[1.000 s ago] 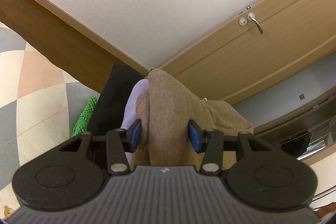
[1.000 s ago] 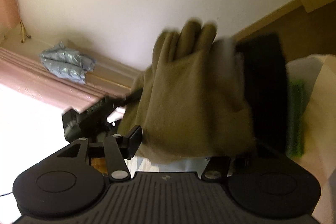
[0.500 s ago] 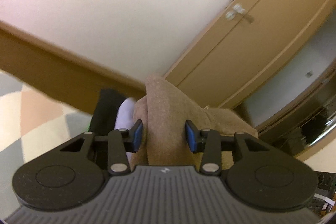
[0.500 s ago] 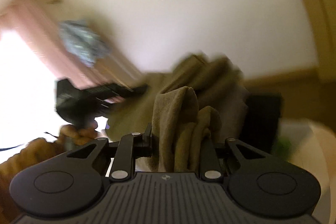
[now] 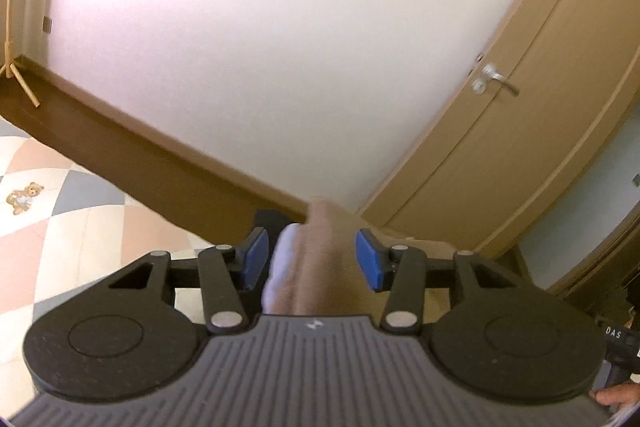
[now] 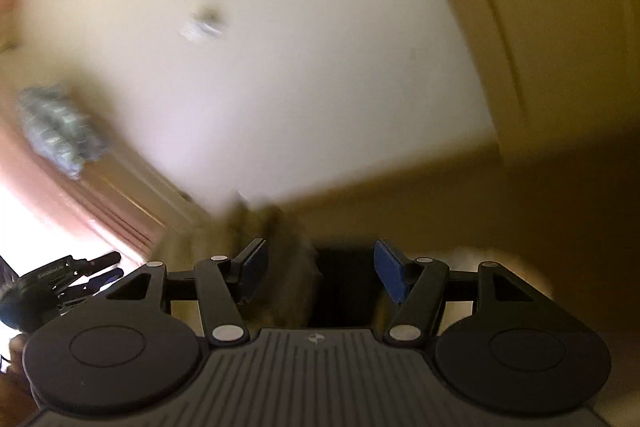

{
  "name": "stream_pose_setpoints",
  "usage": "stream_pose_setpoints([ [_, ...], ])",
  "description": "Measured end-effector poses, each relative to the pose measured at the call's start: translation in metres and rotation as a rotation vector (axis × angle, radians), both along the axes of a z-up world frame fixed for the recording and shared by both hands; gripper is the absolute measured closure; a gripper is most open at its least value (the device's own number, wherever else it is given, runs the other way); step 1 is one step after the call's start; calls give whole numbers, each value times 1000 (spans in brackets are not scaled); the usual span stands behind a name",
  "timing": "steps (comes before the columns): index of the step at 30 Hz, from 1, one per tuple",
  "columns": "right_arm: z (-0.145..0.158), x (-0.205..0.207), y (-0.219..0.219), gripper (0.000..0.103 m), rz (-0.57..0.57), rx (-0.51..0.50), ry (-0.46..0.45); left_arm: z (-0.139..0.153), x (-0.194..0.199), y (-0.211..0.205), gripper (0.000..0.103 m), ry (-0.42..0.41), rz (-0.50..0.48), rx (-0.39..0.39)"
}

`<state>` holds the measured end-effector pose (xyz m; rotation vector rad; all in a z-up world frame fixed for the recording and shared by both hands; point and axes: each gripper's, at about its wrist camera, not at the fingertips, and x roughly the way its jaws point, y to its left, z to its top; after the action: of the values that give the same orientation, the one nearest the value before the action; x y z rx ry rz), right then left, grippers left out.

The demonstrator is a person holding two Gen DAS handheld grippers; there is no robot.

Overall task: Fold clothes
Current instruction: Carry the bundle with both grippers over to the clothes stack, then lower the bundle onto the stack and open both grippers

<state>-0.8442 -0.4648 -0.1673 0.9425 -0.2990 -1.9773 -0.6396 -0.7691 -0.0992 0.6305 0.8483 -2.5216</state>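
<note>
A brown garment (image 5: 320, 259) lies folded over a white one (image 5: 282, 259), with a black garment (image 5: 268, 217) behind them. My left gripper (image 5: 313, 261) hangs over this pile. Its blue pads flank the brown fold without pressing on it, and the jaws are closing. The right wrist view is blurred. My right gripper (image 6: 322, 269) has its jaws opening; the brown garment (image 6: 288, 275) sits loose by the left pad and a black garment (image 6: 344, 283) shows in the gap. The left gripper (image 6: 60, 279) appears at the lower left of that view.
A patchwork bedcover with a teddy bear print (image 5: 24, 197) spreads to the left, edged by a brown wooden board (image 5: 140, 147). A door with a lever handle (image 5: 494, 81) is at the right. Pink curtains (image 6: 40, 195) and a grey bundle (image 6: 56, 131) are left of the right gripper.
Both grippers have risen and tipped up, so the clothes sit lower and smaller in view. The right gripper, shut on a brown fold half a second ago, has let it go.
</note>
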Motion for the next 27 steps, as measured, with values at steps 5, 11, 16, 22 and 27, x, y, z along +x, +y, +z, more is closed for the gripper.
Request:
stream_pose_setpoints([
  [5,10,56,-25,69,311,-33,263,-14,-17,10,82,-7,-24,17],
  [11,-40,41,-52,75,317,169,189,-54,-46,1,89,-79,18,86],
  [16,-4,45,-58,71,281,91,275,-23,-41,0,90,-12,8,35],
  [22,3,37,-117,72,217,52,433,-27,-83,-2,90,-84,-21,-7],
  [27,-59,22,-154,74,255,213,406,-64,-89,-10,85,-81,12,36],
])
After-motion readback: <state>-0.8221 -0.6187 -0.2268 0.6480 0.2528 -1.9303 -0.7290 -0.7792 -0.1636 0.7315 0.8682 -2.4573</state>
